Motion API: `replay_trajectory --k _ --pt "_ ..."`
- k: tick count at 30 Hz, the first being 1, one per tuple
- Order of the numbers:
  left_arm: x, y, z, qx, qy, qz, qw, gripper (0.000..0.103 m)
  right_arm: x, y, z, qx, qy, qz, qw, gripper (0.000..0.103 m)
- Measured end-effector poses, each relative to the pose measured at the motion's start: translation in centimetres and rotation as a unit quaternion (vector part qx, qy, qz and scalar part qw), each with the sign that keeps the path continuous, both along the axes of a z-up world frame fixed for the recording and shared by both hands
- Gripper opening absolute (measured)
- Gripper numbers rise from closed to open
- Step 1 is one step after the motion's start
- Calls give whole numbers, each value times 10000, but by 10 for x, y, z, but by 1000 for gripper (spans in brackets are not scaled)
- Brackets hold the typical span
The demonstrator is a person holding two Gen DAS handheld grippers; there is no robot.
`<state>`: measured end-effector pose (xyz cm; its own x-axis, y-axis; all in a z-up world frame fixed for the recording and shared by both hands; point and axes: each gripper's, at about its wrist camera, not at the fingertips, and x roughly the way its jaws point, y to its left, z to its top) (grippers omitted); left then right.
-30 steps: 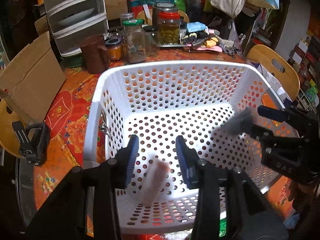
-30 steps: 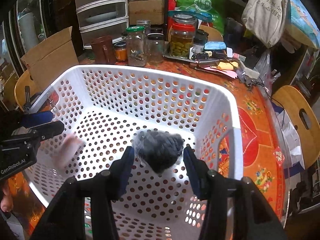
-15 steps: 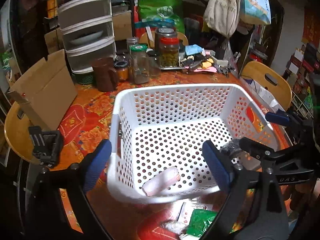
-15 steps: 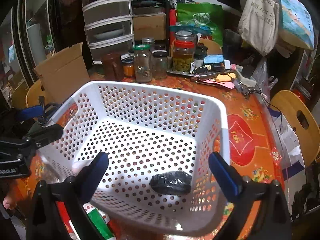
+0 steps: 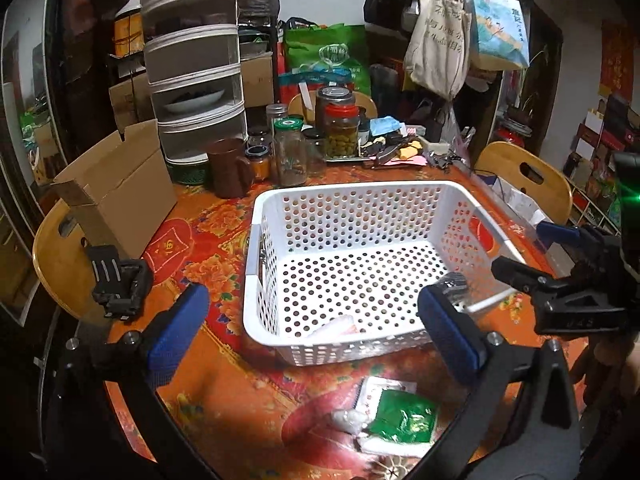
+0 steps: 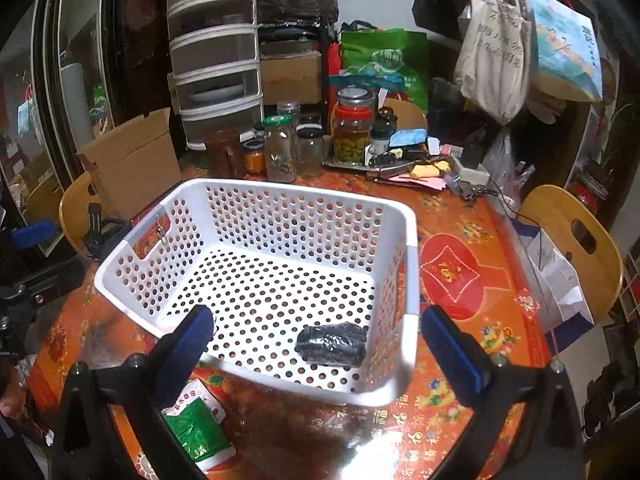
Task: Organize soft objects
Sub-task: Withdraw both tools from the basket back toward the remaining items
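1. Both grippers are wide open and hold nothing: the left gripper and the right gripper.
2. The white basket already contains a black bundle and a pale pink roll.
3. The green packet lies on the table, lower centre of the left view, below the left gripper; I judge this gripper is nearer.

In the left wrist view the pink roll in the basket shows only partly behind the near wall, and the dark bundle is mostly hidden by a fingertip. In the right wrist view a finger covers part of the green packet.
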<state>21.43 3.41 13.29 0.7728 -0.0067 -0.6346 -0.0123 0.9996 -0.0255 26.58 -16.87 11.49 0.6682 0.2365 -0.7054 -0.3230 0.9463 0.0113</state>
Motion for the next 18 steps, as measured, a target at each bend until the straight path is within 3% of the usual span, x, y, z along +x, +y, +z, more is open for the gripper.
replay_trajectory --k 8,13,18 --pt "-29 -8 5 16 -122 -83 9999 103 -26 -11 12 199 -212 -27 9996 103" --pt "-44 -16 -6 99 -122 -141 9998 103 -44 -16 13 187 -336 -25 9993 103" --pt "-57 -16 -20 -85 -85 -183 9998 103 -61 -22 8 251 -341 -39 9991 103"
